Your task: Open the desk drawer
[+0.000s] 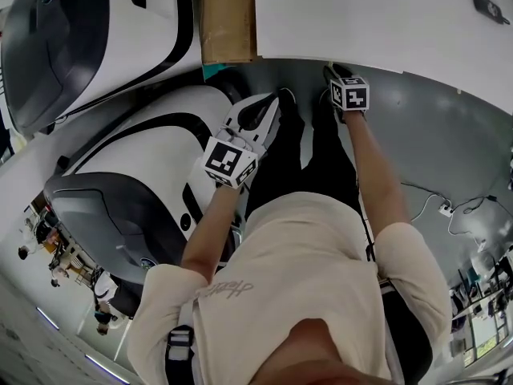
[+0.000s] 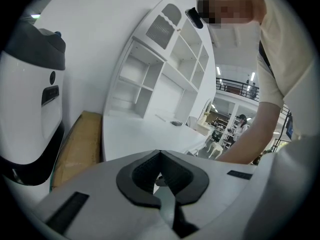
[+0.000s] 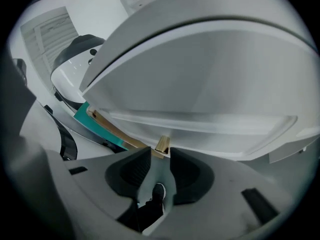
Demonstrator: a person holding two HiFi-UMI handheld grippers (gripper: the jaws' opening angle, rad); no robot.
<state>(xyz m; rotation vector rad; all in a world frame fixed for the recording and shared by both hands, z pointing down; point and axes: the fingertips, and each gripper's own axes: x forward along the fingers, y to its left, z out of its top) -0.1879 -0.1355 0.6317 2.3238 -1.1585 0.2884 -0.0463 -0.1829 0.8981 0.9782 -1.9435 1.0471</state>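
The white desk (image 1: 377,18) fills the top right of the head view. My right gripper (image 1: 337,75) reaches under its front edge. In the right gripper view the pale drawer front (image 3: 215,126) spans the frame, with a small tan wooden handle (image 3: 161,145) on it. My right gripper (image 3: 160,152) has its tips on either side of that handle and looks shut on it. My left gripper (image 1: 263,109) hangs back, left of the right one and off the desk. In its own view the left gripper (image 2: 160,156) is shut with nothing in it, facing the desk top (image 2: 145,134).
A cardboard sheet (image 1: 228,16) leans beside the desk's left end. Two large white-and-black pods (image 1: 120,175) stand to the left. A white shelf unit (image 2: 160,69) rises at the back of the desk. The person's legs and shoes (image 1: 304,151) are on the grey floor below.
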